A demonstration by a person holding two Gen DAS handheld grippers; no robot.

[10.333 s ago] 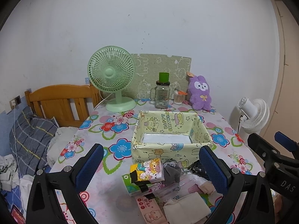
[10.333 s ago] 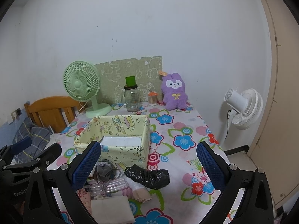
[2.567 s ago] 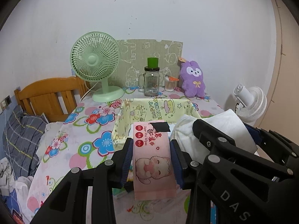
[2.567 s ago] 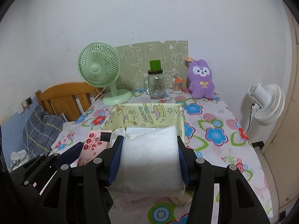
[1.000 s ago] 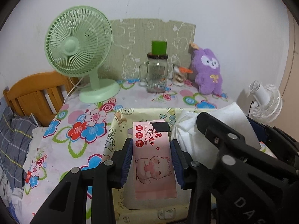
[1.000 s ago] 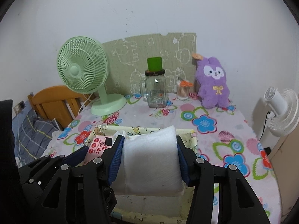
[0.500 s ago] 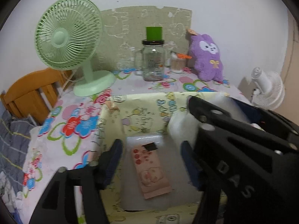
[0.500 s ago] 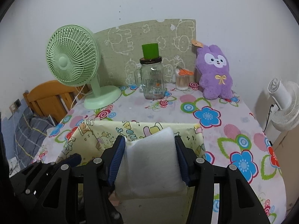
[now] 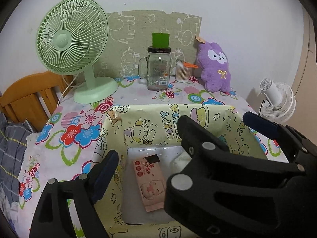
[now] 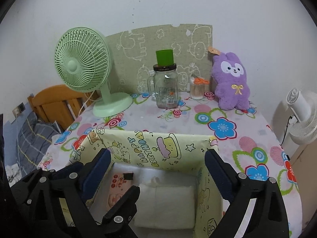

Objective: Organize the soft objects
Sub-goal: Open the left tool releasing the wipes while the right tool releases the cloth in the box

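both packs have left the jaws since a second ago and now lie down inside the box, where before they were pinched above it.

from the left wrist camera, the pink wet-wipe pack (image 9: pixel 150 180) with the cartoon pig lies flat on the pale floor of the yellow cartoon-print box (image 9: pixel 170 123), slanted a little, its black tab toward the far wall. the left gripper (image 9: pixel 147 170) hangs over it with its jaws opening, nothing pressed between them; only its blue left pad shows plainly, at the box's left wall. the right gripper's black frame crosses in front on the right and hides much of the box floor. a sliver of the white soft pack (image 9: pixel 181 159) peeks out beside that frame, just right of the pink pack.

from the right wrist camera, the white soft pack (image 10: pixel 168 204) rests on the box floor against the right wall, with the pink pack (image 10: pixel 116 186) just to its left. the right gripper (image 10: pixel 157 168) stands over them, jaws opening wide, the blue pads clear of the white pack. part of the left gripper's black frame lies across the lower left.

behind the box on the flowered tablecloth (image 10: pixel 221 127) stand a green fan (image 10: pixel 85 67), a glass jar (image 10: pixel 165 87) with a green cup on its lid, and a purple plush bunny (image 10: pixel 232 81).
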